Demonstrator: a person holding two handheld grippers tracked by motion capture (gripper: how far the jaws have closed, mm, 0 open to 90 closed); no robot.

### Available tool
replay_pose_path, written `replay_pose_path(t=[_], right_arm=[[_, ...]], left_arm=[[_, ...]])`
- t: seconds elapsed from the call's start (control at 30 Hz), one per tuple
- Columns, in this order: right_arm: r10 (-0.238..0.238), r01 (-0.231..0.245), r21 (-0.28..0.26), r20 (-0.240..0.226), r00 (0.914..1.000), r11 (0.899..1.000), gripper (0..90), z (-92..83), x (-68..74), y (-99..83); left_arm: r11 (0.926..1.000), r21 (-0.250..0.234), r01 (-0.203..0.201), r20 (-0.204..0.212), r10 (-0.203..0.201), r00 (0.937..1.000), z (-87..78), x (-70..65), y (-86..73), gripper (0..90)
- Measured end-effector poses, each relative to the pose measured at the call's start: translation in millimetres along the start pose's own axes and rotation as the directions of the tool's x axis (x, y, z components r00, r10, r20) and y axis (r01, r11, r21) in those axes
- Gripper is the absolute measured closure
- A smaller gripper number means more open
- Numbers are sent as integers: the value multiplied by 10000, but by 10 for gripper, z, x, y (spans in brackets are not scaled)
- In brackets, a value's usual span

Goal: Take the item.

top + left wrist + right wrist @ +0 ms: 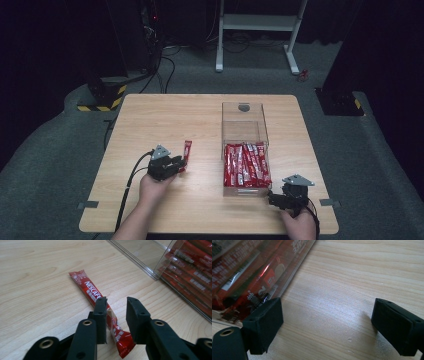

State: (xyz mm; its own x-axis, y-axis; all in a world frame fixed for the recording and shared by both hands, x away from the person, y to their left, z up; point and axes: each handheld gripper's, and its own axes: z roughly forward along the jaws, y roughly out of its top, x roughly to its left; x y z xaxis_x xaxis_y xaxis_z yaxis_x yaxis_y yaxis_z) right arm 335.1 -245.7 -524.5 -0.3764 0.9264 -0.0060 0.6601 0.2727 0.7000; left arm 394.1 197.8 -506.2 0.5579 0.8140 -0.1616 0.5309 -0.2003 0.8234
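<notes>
There was one loose red stick point(187, 149) on the single table point(200, 210), one clear box point(244, 125) with roughly seven or eight more sticks point(246, 165) packed inside, and two grippers, left point(176, 164) and right point(276, 199).

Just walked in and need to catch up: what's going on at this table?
A person holds a claw in each hand. The left claw is open around one red coffee stick sachet lying on the wooden table, pads apart from it. The right claw rests open beside the clear plastic box holding more red sachets.
</notes>
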Motion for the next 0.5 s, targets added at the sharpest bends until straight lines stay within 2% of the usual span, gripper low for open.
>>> replay_pose_path(t=[0.13, 0.27, 0.43, 0.5], right_arm=[[3, -3, 2, -3, 10000, 10000, 101, 0, 0, 0], [-10, 10, -7, 1, 10000, 10000, 102, 0, -1, -1], [-26, 26, -14, 1, 10000, 10000, 102, -1, -2, -1], [-25, 25, -14, 2, 10000, 10000, 102, -1, -2, -1]], left_arm=[[9996, -114, -253, -145, 251, 9996, -108, 24, 13, 641], [9993, -364, -120, -3, 120, 9999, -223, 81, 5, 582], [9977, -671, -62, -160, 51, 9999, -352, 124, 12, 528], [9981, -590, -147, -237, 133, 9996, -388, 142, 0, 504]])
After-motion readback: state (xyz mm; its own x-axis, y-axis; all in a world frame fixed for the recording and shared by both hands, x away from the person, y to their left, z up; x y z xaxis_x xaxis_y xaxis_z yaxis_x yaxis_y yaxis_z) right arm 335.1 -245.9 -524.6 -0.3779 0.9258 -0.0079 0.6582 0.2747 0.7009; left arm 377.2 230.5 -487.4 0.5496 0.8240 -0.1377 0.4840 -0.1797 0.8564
